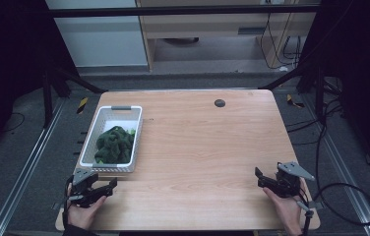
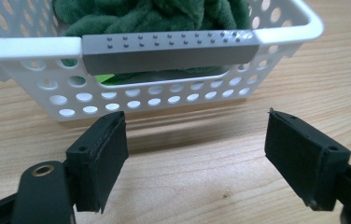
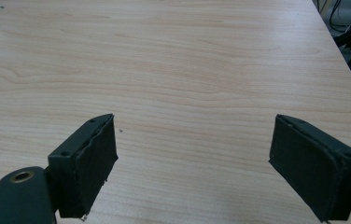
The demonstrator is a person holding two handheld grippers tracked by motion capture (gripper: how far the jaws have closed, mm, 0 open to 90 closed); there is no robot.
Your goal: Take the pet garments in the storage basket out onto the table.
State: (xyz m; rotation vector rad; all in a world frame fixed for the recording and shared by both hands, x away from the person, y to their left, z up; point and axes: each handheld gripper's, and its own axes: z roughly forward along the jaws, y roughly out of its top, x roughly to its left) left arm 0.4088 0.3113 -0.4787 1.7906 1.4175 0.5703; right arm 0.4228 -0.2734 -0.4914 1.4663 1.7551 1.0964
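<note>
Wooden table (image 1: 198, 147), white basket (image 1: 105, 167) near left edge, left hand-held gripper (image 2: 196, 154) gaping beside it

Both hand-held grippers (image 1: 105, 186) (image 1: 263, 178) wide open

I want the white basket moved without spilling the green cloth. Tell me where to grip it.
Grip the grey handle on the white basket's near end, coming from the person's side with the left gripper. It faces those open fingers, with a slot beneath.
</note>
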